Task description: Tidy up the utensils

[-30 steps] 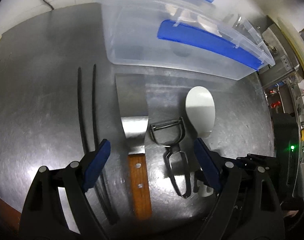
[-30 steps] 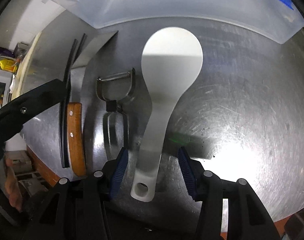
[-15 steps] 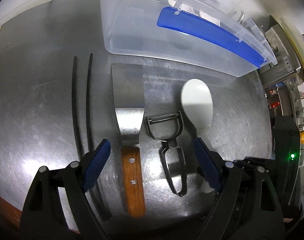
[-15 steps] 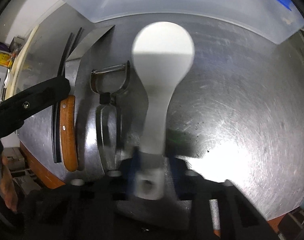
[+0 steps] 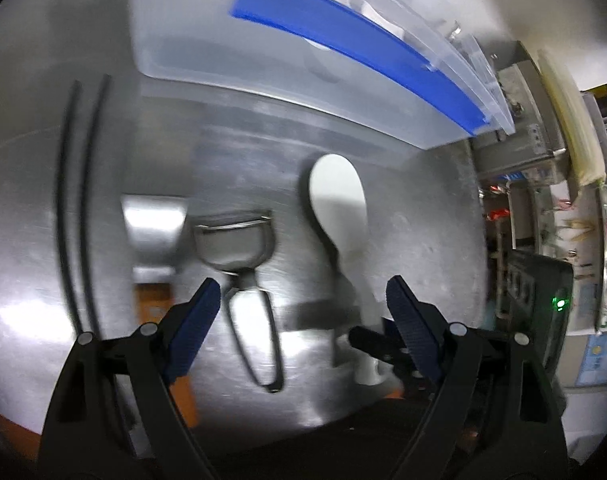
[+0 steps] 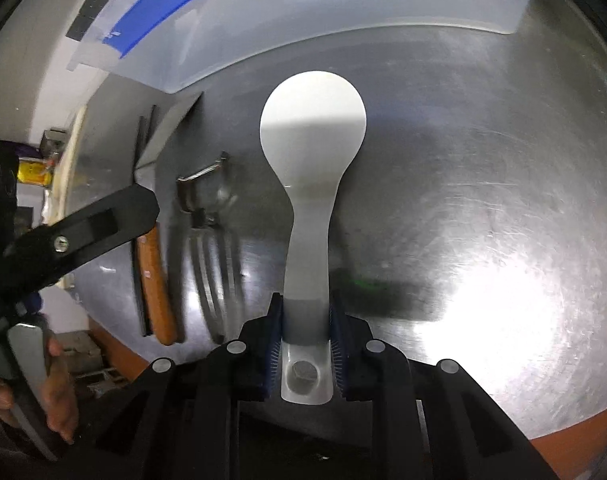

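— Nearest, what is held by the right hand-held gripper (image 6: 305, 334)?
— The white rice paddle (image 6: 311, 152) is clamped by its handle end, so the blade lies forward on the tabletop (image 6: 483, 208).
— And the left hand-held gripper (image 5: 303, 312)?
— It is kept wide open and empty above the peeler (image 5: 239, 248), likely lined up for it. Farther off, the clear storage bin (image 5: 287, 64) is set, presumably for the utensils.

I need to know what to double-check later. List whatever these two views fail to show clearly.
- Turner: left view, motion blur; the left tongs cover most of its wooden handle.
- Paddle handle end: left view, hidden behind the right tongs.
- Peeler: right view, smeared by blur.
- Bin contents: both views, frosted wall and frame edge hide them.
- Black sticks: left view, lower ends behind the tongs.
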Available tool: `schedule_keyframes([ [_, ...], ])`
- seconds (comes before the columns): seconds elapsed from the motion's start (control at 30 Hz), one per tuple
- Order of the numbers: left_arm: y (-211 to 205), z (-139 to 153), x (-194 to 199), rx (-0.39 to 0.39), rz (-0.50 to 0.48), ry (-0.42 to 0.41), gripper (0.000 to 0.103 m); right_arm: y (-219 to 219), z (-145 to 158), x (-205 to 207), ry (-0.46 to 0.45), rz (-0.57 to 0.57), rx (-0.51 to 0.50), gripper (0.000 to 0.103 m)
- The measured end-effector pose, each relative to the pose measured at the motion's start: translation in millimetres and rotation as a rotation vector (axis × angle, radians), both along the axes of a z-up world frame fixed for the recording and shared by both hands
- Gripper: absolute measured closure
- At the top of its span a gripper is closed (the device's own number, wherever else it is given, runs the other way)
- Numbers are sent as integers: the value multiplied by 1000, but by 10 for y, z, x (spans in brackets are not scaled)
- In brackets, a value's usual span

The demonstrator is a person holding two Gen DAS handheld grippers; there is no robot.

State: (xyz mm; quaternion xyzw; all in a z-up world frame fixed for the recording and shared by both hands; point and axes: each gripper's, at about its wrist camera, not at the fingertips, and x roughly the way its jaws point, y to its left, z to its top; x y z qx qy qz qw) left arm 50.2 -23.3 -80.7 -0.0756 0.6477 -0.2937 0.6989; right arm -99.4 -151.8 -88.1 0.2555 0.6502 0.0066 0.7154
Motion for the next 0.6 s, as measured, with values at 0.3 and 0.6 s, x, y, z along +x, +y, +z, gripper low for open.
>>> schedule_keyframes([
  [0.3,-65,14,14,45,30,-24,22,108,-55,104,35,103,-121,78],
  [0.6,-77,-14,12,50,26,-16,22,260,-78,147,13,182,-168,71],
])
